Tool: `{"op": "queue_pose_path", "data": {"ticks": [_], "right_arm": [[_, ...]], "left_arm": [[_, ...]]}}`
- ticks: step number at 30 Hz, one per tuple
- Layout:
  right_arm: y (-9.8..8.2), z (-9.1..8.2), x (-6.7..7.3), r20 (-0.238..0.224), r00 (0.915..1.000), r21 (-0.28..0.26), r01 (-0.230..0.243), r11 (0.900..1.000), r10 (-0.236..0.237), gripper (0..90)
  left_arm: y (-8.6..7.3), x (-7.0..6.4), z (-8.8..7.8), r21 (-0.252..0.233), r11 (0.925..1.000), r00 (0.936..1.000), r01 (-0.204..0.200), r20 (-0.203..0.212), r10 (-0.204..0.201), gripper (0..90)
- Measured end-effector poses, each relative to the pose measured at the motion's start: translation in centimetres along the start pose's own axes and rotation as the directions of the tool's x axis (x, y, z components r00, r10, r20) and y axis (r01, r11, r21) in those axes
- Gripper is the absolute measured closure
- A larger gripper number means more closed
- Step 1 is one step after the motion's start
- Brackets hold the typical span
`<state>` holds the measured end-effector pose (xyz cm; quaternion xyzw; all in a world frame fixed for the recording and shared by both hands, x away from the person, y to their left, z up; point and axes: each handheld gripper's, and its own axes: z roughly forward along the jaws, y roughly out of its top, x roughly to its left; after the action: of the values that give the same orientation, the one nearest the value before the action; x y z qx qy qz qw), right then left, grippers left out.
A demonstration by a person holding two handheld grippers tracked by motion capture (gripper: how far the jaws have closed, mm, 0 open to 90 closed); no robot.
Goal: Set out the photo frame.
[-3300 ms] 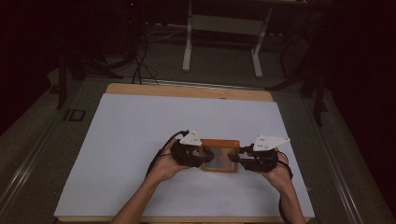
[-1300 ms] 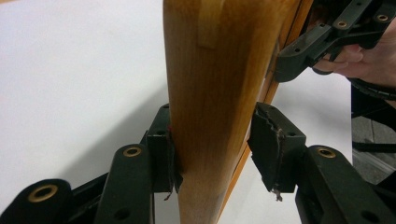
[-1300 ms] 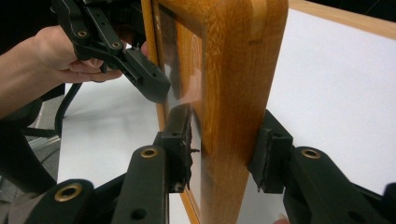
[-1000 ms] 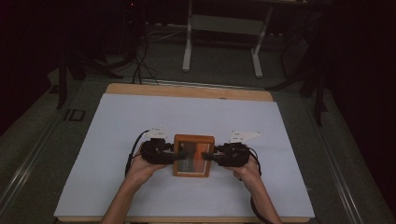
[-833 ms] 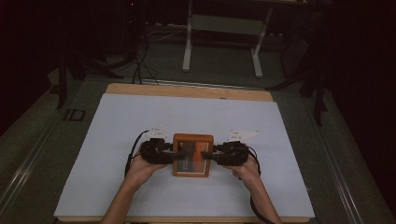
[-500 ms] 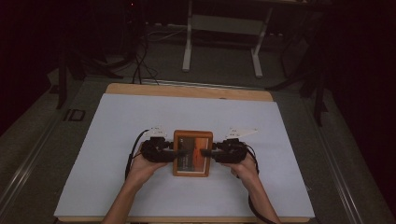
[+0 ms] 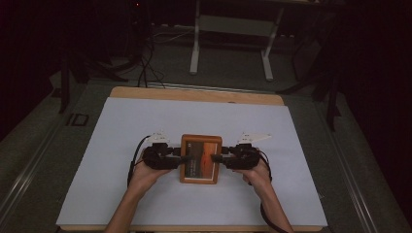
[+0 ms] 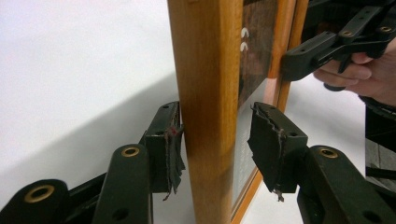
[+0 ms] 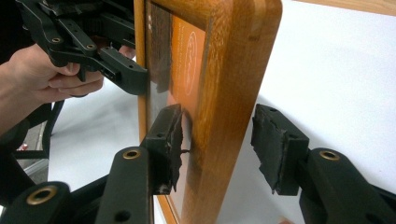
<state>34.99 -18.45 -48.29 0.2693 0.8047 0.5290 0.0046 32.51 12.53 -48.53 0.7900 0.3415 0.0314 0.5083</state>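
Note:
A wooden picture frame (image 7: 200, 159) with an orange and brown print under glass lies level, picture side up, low over the white table cover (image 7: 121, 131). My left gripper (image 7: 180, 158) straddles its left edge and my right gripper (image 7: 218, 158) its right edge. In the left gripper view the left gripper (image 8: 219, 144) has one pad against the frame (image 8: 208, 93)'s back, the other a small gap off the glass. In the right gripper view the right gripper (image 9: 219, 140) has one pad at the glass of the frame (image 9: 224, 93), the other standing clear of the back. Both are open.
The white cover spreads wide on all sides of the frame, with the wooden table edge (image 7: 194, 93) at the far side. Beyond it stand a metal stand's legs (image 7: 231, 48) and cables on a dark floor. A person's hands (image 7: 145, 174) hold both grippers.
Since 3.3 s ago the frame and both grippers have moved left and the frame now sits portrait-wise. Over the last second they have hardly moved.

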Motion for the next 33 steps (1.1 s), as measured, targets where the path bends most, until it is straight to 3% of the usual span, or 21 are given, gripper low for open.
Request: {"op": "queue_pose_path", "data": {"ticks": [7,17,20,24,28,29,32,33], "right_arm": [[0.0,-1.2,0.3,0.007,0.9997,0.020,0.022,1.000,-0.022,50.4],[-0.1,-4.3,0.3,0.047,0.9985,0.027,0.028,0.999,-0.030,47.2],[-0.8,-5.3,-0.1,0.063,0.9979,0.036,0.010,0.999,-0.013,45.6],[-2.1,-6.7,-0.9,0.102,0.9945,0.048,-0.029,0.998,0.024,43.1],[-3.6,-7.9,-1.9,0.171,0.9823,0.045,-0.085,0.995,0.076,41.7],[-4.0,-8.2,-2.3,0.177,0.9795,0.035,-0.103,0.994,0.096,41.5],[-5.2,-8.9,-3.1,0.228,0.9652,0.040,-0.140,0.989,0.127,38.8],[-5.6,-9.2,-3.4,0.246,0.9590,0.033,-0.154,0.988,0.141,37.0]], "left_arm": [[-0.4,0.3,-1.2,-0.012,0.9998,0.9997,0.015,-0.018,-0.015,50.8],[-0.9,0.7,-3.3,-0.047,0.9985,0.9983,0.030,-0.049,-0.032,49.0],[-1.2,0.8,-3.8,-0.065,0.9975,0.9946,0.028,-0.098,-0.034,48.8],[-2.1,1.2,-4.3,-0.070,0.9971,0.9805,0.031,-0.192,-0.044,48.6],[-3.0,1.7,-4.3,-0.039,0.9980,0.9655,0.049,-0.254,-0.058,47.5],[-3.3,1.8,-4.2,-0.028,0.9981,0.9587,0.055,-0.278,-0.061,47.3],[-4.1,2.0,-3.7,0.046,0.9976,0.9225,0.052,-0.385,-0.031,46.3],[-4.4,2.2,-3.4,0.058,0.9964,0.9151,0.062,-0.402,-0.034,45.6]]}}
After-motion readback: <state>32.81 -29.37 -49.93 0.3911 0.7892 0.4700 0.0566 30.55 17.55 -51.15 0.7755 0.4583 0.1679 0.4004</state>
